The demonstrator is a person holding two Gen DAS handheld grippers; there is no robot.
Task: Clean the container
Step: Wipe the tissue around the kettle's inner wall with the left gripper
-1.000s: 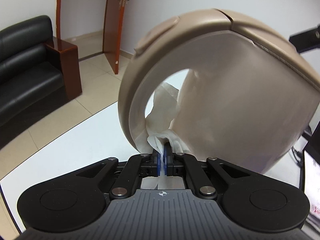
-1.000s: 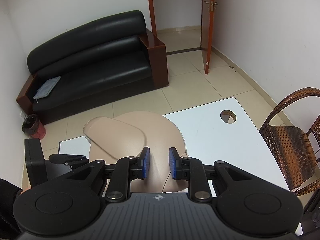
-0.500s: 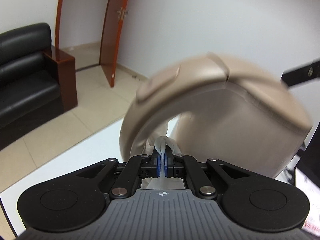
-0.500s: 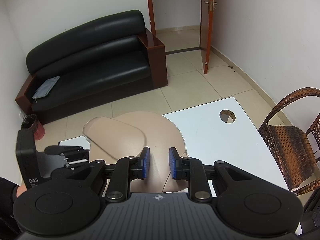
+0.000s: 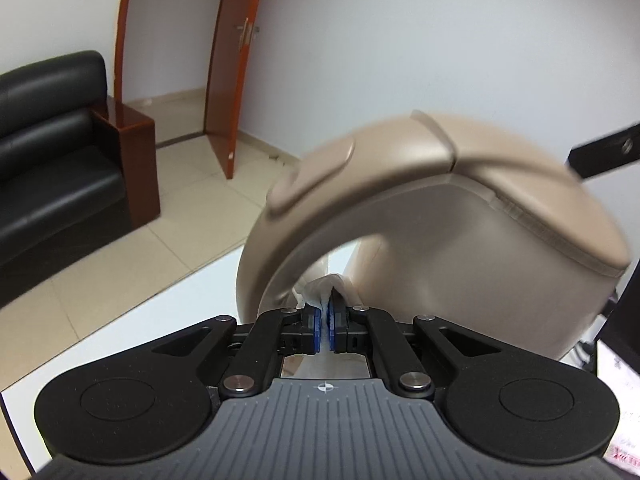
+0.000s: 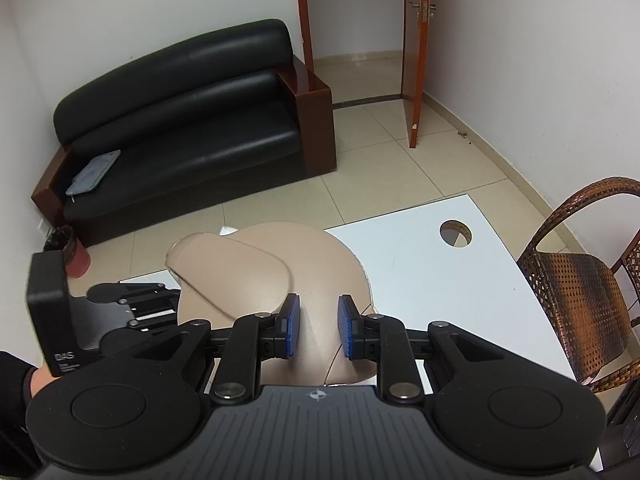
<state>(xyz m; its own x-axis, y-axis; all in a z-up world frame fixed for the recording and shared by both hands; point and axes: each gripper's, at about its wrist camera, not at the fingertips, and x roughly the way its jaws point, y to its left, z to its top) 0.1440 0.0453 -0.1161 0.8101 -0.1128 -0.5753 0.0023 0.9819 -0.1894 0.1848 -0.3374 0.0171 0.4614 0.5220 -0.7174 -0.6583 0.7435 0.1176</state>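
- Beige container is seen tipped on its side over the white table, opening toward 7 o'clock in the left view.
- White tissue is pinched by the left gripper at the opening's lower lip, directly at 12 o'clock.
- Right gripper is clamped on the container's back, so the left is judged nearer the mouth.

Container: smooth matt beige plastic. Tissue: crumpled white paper. Table: smooth white laminate. Sofa, upper left: glossy black leather. Chair: brown woven wicker.
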